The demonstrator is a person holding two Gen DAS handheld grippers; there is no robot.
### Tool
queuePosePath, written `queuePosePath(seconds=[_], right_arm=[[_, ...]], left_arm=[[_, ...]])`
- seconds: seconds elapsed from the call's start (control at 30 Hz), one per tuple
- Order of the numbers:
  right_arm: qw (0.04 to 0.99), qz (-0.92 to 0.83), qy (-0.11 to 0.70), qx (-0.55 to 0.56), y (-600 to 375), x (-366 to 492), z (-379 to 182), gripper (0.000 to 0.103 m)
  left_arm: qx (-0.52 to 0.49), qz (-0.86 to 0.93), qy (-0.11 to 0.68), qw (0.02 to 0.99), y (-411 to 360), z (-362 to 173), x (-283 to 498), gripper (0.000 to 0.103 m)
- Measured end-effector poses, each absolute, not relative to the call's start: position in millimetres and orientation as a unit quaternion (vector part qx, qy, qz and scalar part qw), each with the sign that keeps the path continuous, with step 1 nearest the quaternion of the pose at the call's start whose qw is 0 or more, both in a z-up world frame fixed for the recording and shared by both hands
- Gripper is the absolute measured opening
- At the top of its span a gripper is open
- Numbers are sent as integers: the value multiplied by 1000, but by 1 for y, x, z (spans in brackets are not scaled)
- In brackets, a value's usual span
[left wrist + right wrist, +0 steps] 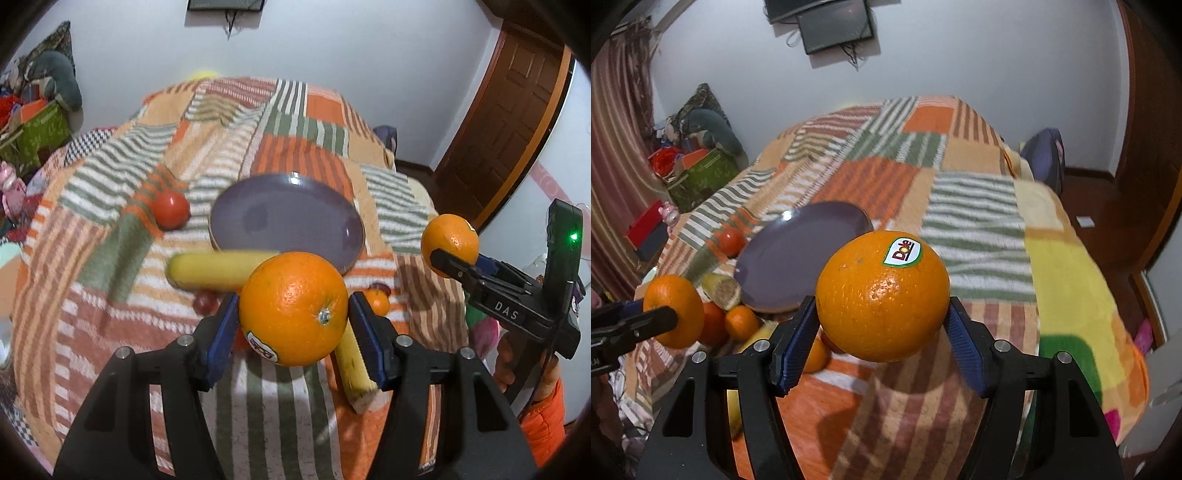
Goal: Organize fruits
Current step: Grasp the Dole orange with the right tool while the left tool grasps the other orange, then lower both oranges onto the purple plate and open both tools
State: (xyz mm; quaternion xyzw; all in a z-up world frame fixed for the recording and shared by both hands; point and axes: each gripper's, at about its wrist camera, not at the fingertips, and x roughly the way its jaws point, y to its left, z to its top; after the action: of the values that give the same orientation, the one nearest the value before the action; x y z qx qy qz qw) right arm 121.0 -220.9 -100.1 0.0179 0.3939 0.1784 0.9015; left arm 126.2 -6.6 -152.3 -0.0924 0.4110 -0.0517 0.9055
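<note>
My left gripper [293, 314] is shut on a large orange [291, 306] with a sticker, held above the blanket in front of the purple plate [258, 218]. My right gripper [881, 314] is shut on another orange [882, 295] with a Dole sticker, also in the air; it shows in the left wrist view [448, 243] to the right of the plate. The plate [775, 266] has nothing on it. A banana [218, 271], a tomato [170, 210], a small mandarin [376, 301] and red grapes [205, 301] lie on the blanket around the plate.
A striped patchwork blanket [122, 236] covers the bed. A second banana [354, 365] lies near my left gripper. More mandarins [740, 321] sit by the plate's near edge. Boxes and clutter [698, 177] stand left of the bed, a wooden door [517, 122] at the right.
</note>
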Motion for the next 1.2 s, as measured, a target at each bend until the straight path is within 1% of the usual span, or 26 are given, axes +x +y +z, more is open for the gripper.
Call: queuePosePath(seconds=[0.33,0.67,0.93,1.2], right_arm=[[916,198,348,1,-196,135,-70,65],[923,217,318,3,-177,150,-54,65],[921,233,314,2,-158,166,-55,65],[911,244,332,-4,-139,183,-72,65]], left_arm=[[-77,-44,371,925,12,-123,141,60],[-68,-45,337,938,24,-97,159,60],[-65,-41,337,938,29,-103,181,60],[-64,-37,350,934,38,-119,211,60]])
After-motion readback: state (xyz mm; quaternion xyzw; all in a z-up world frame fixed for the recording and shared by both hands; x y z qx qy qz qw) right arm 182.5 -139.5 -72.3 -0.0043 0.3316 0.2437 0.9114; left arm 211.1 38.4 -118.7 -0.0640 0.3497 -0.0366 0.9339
